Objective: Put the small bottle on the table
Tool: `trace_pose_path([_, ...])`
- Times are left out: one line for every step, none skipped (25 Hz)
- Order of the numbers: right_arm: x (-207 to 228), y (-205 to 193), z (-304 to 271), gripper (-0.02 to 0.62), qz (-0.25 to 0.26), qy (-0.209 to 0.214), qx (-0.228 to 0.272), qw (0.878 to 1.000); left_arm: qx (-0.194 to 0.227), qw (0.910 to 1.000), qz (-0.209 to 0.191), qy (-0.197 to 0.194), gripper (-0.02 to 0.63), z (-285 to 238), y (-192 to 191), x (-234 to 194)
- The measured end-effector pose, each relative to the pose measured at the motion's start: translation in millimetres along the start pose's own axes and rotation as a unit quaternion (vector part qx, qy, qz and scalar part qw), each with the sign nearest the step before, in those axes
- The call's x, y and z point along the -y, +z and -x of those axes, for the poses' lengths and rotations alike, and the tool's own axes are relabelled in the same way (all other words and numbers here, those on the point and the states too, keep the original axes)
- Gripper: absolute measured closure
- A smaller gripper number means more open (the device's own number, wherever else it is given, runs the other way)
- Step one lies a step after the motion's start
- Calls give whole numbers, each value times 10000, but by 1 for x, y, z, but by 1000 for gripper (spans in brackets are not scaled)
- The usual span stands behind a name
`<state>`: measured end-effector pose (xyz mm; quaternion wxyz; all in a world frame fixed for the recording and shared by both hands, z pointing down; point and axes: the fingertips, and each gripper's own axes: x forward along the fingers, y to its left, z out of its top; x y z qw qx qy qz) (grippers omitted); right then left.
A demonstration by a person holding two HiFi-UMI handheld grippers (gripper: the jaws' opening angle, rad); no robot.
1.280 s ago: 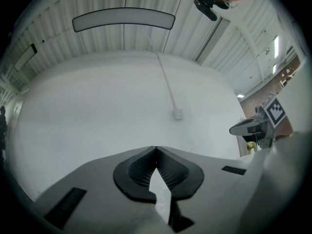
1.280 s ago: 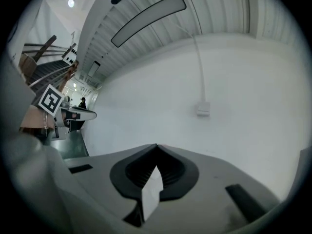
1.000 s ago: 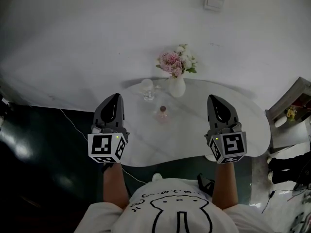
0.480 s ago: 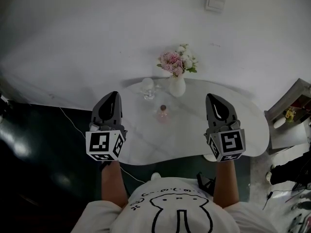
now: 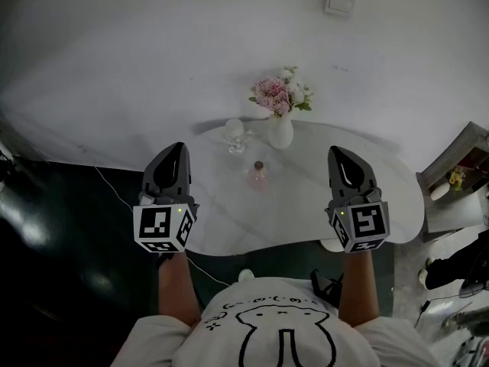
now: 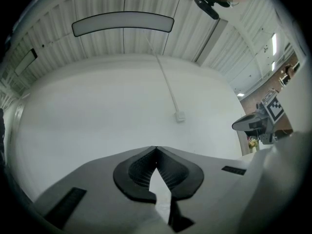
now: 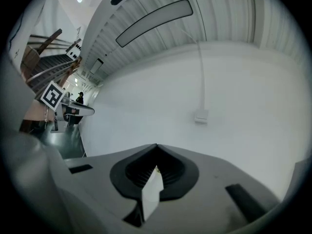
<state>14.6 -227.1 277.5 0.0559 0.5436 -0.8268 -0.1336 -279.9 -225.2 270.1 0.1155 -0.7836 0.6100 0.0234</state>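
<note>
Flowers [image 5: 280, 94] fill the vase [image 5: 280, 133] near the small bottle [image 5: 259, 176]; left gripper [image 5: 180, 149] and right gripper [image 5: 338, 153] closed, empty.

Flower vase [image 5: 280, 131], perhaps a glass [image 5: 234, 134], wall switch [image 5: 337, 2]

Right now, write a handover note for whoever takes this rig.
Left gripper: shut, empty.
Right gripper: shut, empty.
Small bottle: upright on the table, between the two grippers, in front of the glass and the flower vase.
Done: bottle is on the table, nothing touching it.
Left: apparently nothing.
</note>
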Motion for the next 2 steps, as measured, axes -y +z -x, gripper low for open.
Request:
trace_pose_path([0,0,1,601,-3,-5,2,10000,0,10000,3,2,601,1,0,0])
trace_pose_path([-1,-1,1,601,-5,-10,4,10000,0,10000,5,4,601,3,0,-1])
